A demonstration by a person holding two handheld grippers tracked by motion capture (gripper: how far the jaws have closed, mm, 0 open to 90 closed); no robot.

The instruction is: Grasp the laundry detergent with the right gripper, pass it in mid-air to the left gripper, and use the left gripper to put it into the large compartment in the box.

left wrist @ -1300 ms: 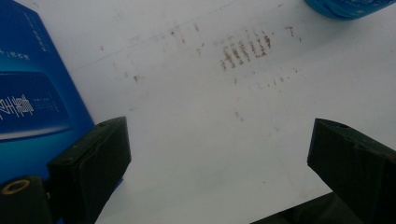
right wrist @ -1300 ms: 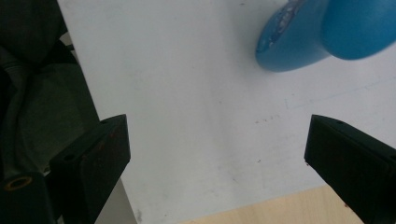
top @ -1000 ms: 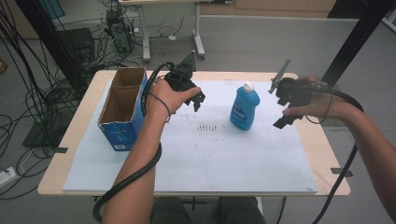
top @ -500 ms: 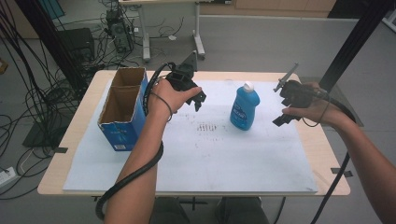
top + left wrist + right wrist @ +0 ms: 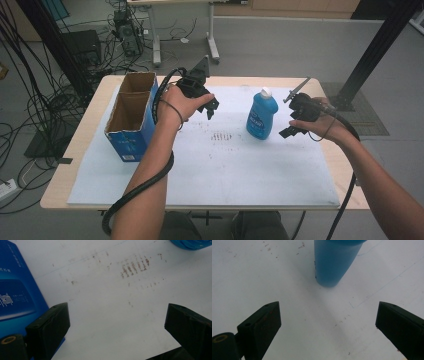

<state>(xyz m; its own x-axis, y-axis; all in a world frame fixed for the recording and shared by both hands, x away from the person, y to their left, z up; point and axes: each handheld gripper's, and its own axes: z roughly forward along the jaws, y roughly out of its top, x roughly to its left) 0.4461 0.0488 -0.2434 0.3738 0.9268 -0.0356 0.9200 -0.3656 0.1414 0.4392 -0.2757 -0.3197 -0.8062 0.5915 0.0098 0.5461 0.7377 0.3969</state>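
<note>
The blue bottle (image 5: 261, 116) stands upright on the white sheet (image 5: 225, 165) that covers the table (image 5: 90, 125), its long axis vertical and its white cap (image 5: 266, 92) pointing straight up. It sits right of the sheet's centre, toward one o'clock from the middle. The body is smooth, glossy blue plastic, wide at the shoulders and narrowing to the neck, with a label on its front face whose print is too small to read. In the right gripper view the bottle (image 5: 335, 262) shows as a rounded blue column resting flat on the sheet at twelve o'clock, ahead of the jaws.

The right gripper (image 5: 292, 131) hovers just beside the bottle at its three o'clock, its black jaws spread wide with nothing between them. The left gripper (image 5: 211, 107) is held well apart from the bottle, at its nine o'clock, jaws likewise wide apart and empty.

The sheet is matte, flat and speckled with small brown marks (image 5: 220, 136) in short rows near its centre. A blue cardboard box (image 5: 131, 122), rectangular and open-topped with a plain brown inside, stands at the sheet's left edge, at nine o'clock from the left gripper.
</note>
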